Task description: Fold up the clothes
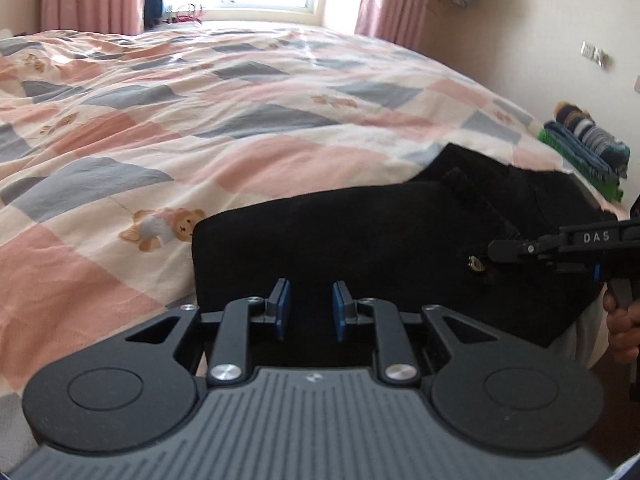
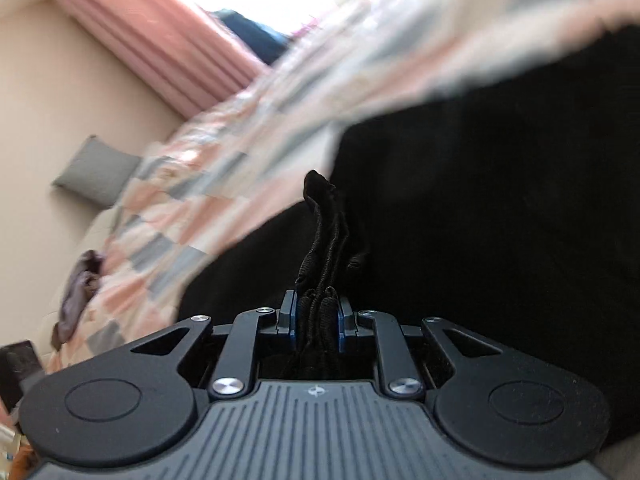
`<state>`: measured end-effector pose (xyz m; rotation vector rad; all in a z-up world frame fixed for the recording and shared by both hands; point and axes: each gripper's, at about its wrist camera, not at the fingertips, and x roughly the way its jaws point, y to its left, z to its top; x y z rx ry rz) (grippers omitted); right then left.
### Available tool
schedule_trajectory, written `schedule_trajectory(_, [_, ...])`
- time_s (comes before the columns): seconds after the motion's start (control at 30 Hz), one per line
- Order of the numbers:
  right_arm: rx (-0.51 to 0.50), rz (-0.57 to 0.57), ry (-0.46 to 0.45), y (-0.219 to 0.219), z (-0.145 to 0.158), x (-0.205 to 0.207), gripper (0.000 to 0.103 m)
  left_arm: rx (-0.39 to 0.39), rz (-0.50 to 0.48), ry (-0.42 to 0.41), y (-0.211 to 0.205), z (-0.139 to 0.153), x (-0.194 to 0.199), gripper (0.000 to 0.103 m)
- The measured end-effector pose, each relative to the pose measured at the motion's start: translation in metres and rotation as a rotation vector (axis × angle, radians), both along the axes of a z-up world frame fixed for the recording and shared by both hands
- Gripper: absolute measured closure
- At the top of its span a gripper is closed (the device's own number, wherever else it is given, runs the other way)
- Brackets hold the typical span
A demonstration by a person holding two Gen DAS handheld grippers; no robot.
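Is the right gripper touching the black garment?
Touching. The right wrist view shows the right gripper with bunched black garment fabric pinched between its blue pads.

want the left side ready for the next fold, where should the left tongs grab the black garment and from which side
Take the black garment at its near left corner, coming in low from the bed's near edge. That corner lies flat and free on the quilt, right ahead of the left tongs, while the right tongs already pinch a bunched edge.
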<state>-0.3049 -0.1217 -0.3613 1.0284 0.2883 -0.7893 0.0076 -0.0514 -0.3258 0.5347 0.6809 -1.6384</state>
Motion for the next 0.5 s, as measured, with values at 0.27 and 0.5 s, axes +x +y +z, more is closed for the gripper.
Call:
schedule_trajectory(0.27, [-0.12,-0.044,0.02,-0.003,0.013,-0.023,0.087,0.007,-0.079,-0.066,-0.01,0.016,0.007,0.087])
schedule_trajectory(0.5, [-0.109,-0.108,0.042,0.003,0.003,-0.029,0.087,-0.002,-0.121,-0.069,-0.013,0.016,-0.001,0.088])
